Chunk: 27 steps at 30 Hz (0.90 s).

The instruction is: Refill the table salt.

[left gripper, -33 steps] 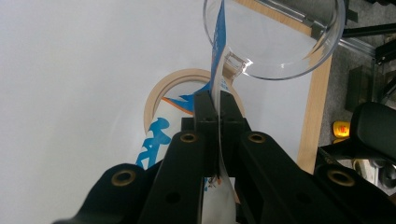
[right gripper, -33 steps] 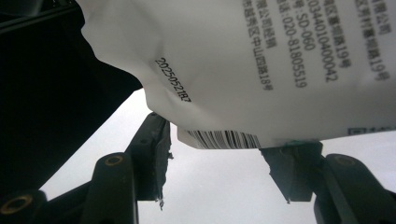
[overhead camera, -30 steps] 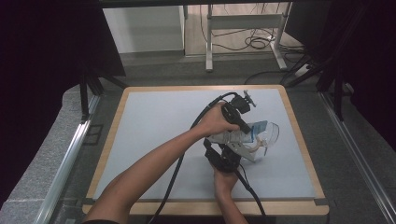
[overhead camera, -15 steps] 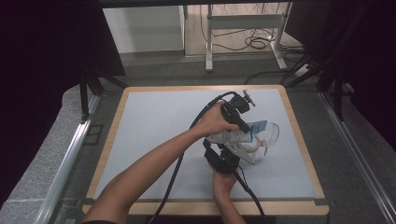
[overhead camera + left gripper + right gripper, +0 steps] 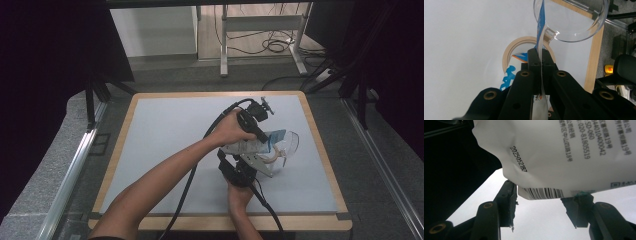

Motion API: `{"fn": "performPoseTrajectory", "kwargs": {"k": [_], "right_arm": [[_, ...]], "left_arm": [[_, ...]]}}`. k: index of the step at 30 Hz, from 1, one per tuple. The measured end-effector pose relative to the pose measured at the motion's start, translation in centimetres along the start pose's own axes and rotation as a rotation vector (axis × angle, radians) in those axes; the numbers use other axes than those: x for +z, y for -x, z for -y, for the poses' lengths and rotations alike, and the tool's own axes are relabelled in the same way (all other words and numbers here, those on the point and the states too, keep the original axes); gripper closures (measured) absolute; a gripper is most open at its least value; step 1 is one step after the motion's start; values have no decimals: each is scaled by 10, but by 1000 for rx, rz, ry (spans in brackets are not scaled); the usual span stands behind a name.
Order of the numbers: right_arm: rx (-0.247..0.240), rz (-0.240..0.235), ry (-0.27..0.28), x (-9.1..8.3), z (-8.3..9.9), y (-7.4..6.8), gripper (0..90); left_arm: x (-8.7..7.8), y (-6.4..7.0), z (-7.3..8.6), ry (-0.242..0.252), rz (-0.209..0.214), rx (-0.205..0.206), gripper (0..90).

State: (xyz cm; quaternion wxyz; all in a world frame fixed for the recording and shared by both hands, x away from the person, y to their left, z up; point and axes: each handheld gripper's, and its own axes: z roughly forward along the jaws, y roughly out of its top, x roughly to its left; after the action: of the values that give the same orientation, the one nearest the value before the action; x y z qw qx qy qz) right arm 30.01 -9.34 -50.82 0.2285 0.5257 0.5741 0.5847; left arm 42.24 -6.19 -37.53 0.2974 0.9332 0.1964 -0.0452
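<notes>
A white packet with blue print hangs over the right middle of the table. My left gripper reaches in from above it, shut on the packet's thin edge. Beneath, a tan tape roll lies flat, and a clear plastic bowl sits just past it. My right gripper points up at the packet from the near side. Its jaws stand open, with the barcode end of the packet hanging between their fingertips. In the high view the bowl and tape roll lie right of the packet.
The pale grey mat has a wooden border close to the bowl on the right. Metal rails flank the table. Table legs and loose cables stand on the floor beyond the far edge.
My right gripper has shifted slightly left and toward the near edge. The left gripper and the packet have stayed nearly in place.
</notes>
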Motion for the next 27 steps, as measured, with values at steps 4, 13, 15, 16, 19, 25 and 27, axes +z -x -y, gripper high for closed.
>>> {"fn": "performPoseTrajectory", "kwargs": {"k": [4, 13, 15, 16, 19, 25, 27], "right_arm": [[2, 1, -2, 0, 0, 0, 479], [-1, 2, -5, 0, 0, 0, 478], [0, 3, -4, 0, 0, 0, 479], [1, 0, -3, 0, 0, 1, 479], [3, 1, -2, -1, -1, 0, 480], [-3, 2, -2, -1, -2, 1, 479], [1, 2, -4, -1, -2, 1, 479]], "left_arm": [[0, 1, 0, 0, -1, 4, 900], [0, 1, -1, -3, 5, 5, 900], [-1, 1, -2, -9, 5, 10, 900], [-1, 1, -2, -9, 4, 10, 900], [-1, 2, -3, -12, 3, 11, 900], [0, 2, -4, -2, 6, 5, 900], [0, 3, -4, -1, 7, 4, 900]]}}
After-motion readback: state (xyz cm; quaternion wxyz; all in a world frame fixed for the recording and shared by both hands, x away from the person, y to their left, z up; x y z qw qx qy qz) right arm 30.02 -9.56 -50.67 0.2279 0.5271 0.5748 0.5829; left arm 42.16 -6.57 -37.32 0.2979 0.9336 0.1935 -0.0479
